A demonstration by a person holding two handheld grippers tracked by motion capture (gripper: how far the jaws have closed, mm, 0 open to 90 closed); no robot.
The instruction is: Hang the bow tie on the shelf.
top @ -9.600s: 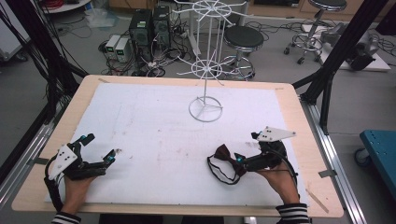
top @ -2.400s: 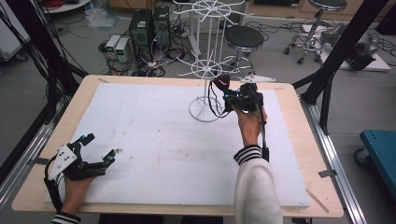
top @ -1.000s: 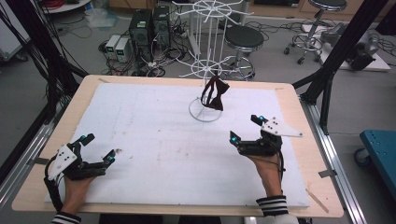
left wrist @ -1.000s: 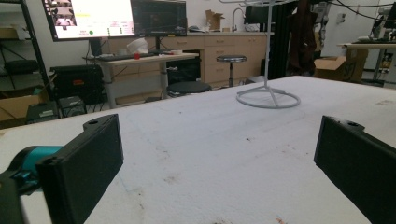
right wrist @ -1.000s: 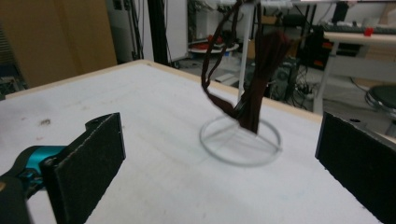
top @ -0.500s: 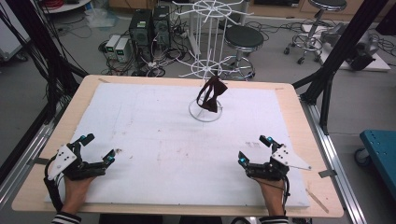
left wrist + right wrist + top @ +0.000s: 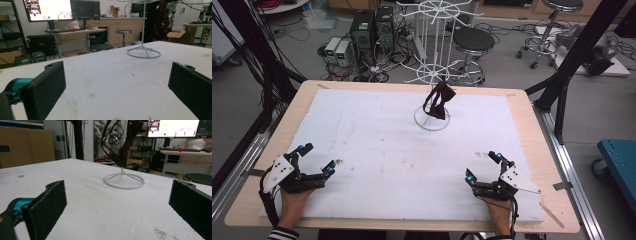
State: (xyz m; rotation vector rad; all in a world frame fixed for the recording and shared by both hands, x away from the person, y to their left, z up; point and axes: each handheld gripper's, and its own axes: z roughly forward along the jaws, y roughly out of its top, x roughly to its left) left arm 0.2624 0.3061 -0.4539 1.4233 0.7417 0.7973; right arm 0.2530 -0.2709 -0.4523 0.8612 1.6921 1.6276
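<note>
White foam sheeting [image 7: 377, 150] covers the light wooden table [image 7: 532, 130], marked with small dark stains. A white wire display stand with a ring base [image 7: 432, 120] stands on the sheet toward the far edge, near its middle. A dark maroon looped fabric item [image 7: 438, 100] hangs from a lower arm of the stand, above the ring base; in the right gripper view the same item [image 7: 130, 140] hangs against the stand's post, and in the left gripper view it [image 7: 161, 20] appears at the upper right.

The left gripper [image 7: 317, 161] rests on the sheet at the near left corner, held by a hand [image 7: 292, 205]. Its jaws are spread wide with nothing between them; the left gripper view shows both black pads at the frame edges with bare sheet between.

The right gripper [image 7: 482, 165] rests on the sheet at the near right corner, held by the other hand [image 7: 499, 215]. Its jaws are likewise spread wide and empty, confirmed in the right gripper view.

Both grippers lie well apart from the stand and from each other. A black round stool [image 7: 472, 40] and computer towers [image 7: 369, 25] stand on the floor beyond the table.
</note>
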